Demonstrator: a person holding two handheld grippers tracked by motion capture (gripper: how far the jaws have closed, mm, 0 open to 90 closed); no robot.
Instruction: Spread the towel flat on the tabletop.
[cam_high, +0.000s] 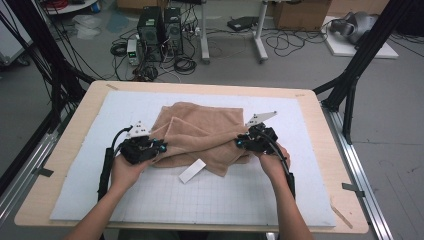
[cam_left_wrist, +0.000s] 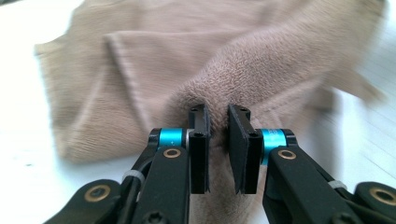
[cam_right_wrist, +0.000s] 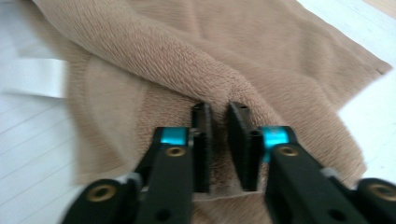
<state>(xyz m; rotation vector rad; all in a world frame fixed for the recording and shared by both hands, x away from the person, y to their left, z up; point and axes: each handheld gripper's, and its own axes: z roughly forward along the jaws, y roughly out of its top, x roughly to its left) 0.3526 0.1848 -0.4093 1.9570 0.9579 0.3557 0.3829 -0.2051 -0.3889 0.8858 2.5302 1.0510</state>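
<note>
We have a tan towel (cam_high: 200, 132) lying rumpled and partly folded on the white gridded mat (cam_high: 280, 195) in the middle of the high view, its long axis running left to right across the frame, with a small white label (cam_high: 192, 171) on the mat just below its lower edge. The left gripper (cam_high: 159, 146) sits at the towel's lower left end and the right gripper (cam_high: 240, 142) at its lower right end, so the cloth stretches between them and each hand is at its own end, neither nearer than the other. Both point inward and slightly toward the top of the frame, the forearms rising from the bottom edge and splaying outward, wrists roughly level with the table. In the left gripper view, we see the left gripper (cam_left_wrist: 218, 122) clamped on a raised fold of towel (cam_left_wrist: 261, 60), the pile bunched between the nearly closed jaws. In the right gripper view, the right gripper (cam_right_wrist: 219, 116) has a ridge of towel (cam_right_wrist: 154, 42) pinched between its jaws too, though a narrow gap shows there, and we judge the hold lighter. With both ends held, we judge that the coming move turns on carrying these two ends together toward the far edge at the top of the high view.
</note>
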